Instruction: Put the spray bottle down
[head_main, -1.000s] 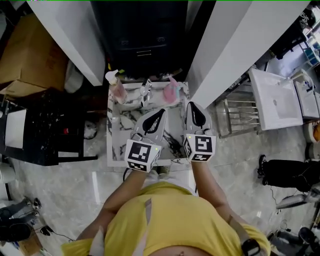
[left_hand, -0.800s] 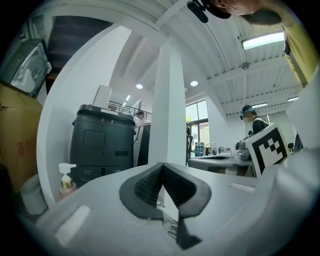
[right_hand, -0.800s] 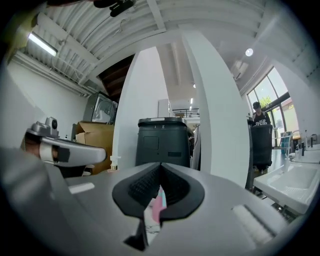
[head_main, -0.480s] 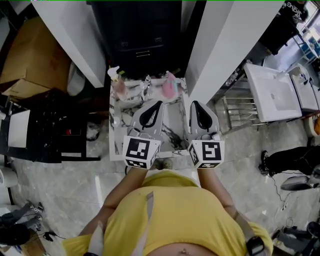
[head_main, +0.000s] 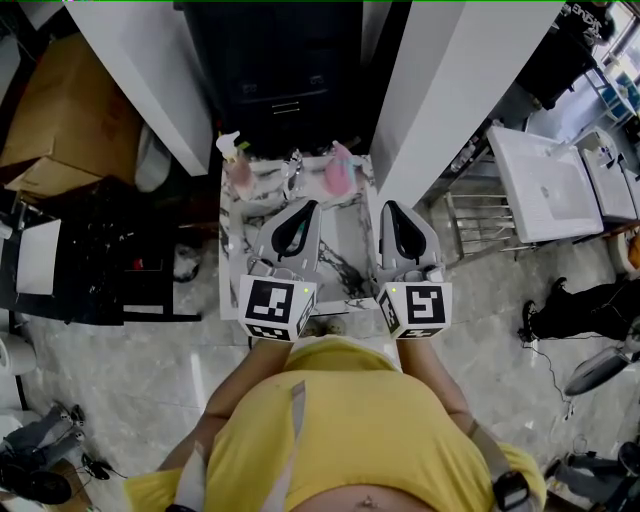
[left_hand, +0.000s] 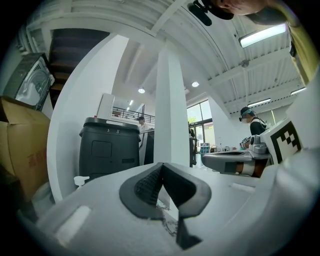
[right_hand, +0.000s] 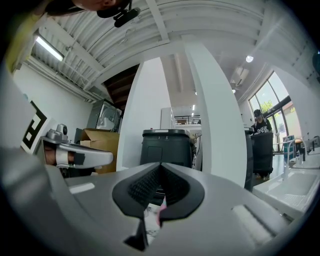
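Marble-patterned bench (head_main: 347, 235), small, on a pale stone floor; both grippers level above its near half.

1. Person, yellow shirt (head_main: 340, 440), nearest, at the near edge of the bench.
2. Left gripper (head_main: 306, 206): jaws closed tip to tip, nothing between them.
3. Right gripper (head_main: 389, 207): jaws closed, empty. It lies beside the left gripper, with a strip of bare bench between the two.
4. Spray bottle (head_main: 233, 162): pink body, white nozzle head, upright on the far left corner of the bench. Judged to be the task's thing, and already set down. It stands free, far and left of the left jaws and apart from them, with its long axis vertical. The left gripper is the nearer; the right is well apart from it.
5. Metal fixture (head_main: 293, 175): far edge of the bench, just right of the spray bottle. Judged the only thing close enough to be knocked in a reach from the right.
6. Second pink bottle (head_main: 340, 172): far right of the bench, upright, ahead of the gap between the grippers.
7. Dark cabinet (head_main: 280, 70): beyond the bench, between two white pillars (head_main: 440, 90).
8. Cardboard box (head_main: 60, 110): far left.
9. Metal rack (head_main: 480, 235) and white basin unit (head_main: 545, 195): right of the bench, well clear.
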